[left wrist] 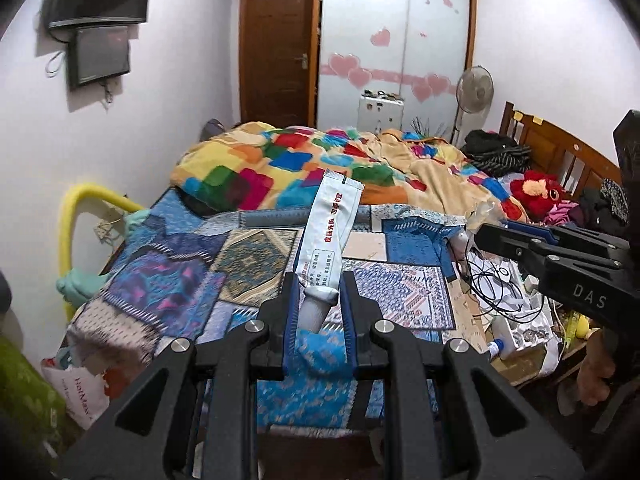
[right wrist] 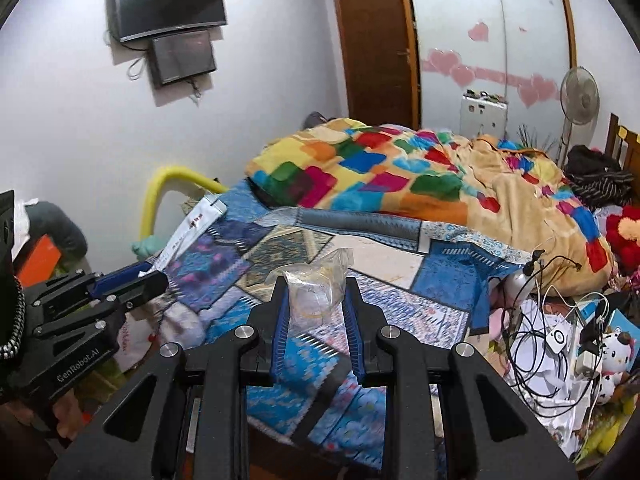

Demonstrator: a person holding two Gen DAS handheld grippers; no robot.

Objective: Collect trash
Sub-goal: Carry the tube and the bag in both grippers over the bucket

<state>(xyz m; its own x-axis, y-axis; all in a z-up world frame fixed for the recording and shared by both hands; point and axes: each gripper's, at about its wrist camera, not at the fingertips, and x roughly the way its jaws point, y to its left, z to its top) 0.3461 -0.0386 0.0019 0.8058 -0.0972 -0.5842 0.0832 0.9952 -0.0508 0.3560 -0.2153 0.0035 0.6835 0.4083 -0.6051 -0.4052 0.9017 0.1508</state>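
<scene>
My left gripper [left wrist: 319, 280] is shut on a flat white ointment tube [left wrist: 330, 224] with red print, held by its cap end and pointing up over the patterned bedspread [left wrist: 168, 276]. My right gripper [right wrist: 315, 284] is shut on a crumpled clear plastic bag [right wrist: 316, 280], held above the same bedspread [right wrist: 400, 304]. The right gripper with the bag shows at the right of the left wrist view [left wrist: 486, 224]. The left gripper with the tube shows at the left of the right wrist view [right wrist: 160, 272].
A colourful blanket [left wrist: 312, 160] is heaped at the far side of the bed. Cables, paper and toys [right wrist: 560, 340] clutter the right side. A white shopping bag [left wrist: 80, 388] lies by the bed's left corner beside a yellow padded rail [left wrist: 68, 220].
</scene>
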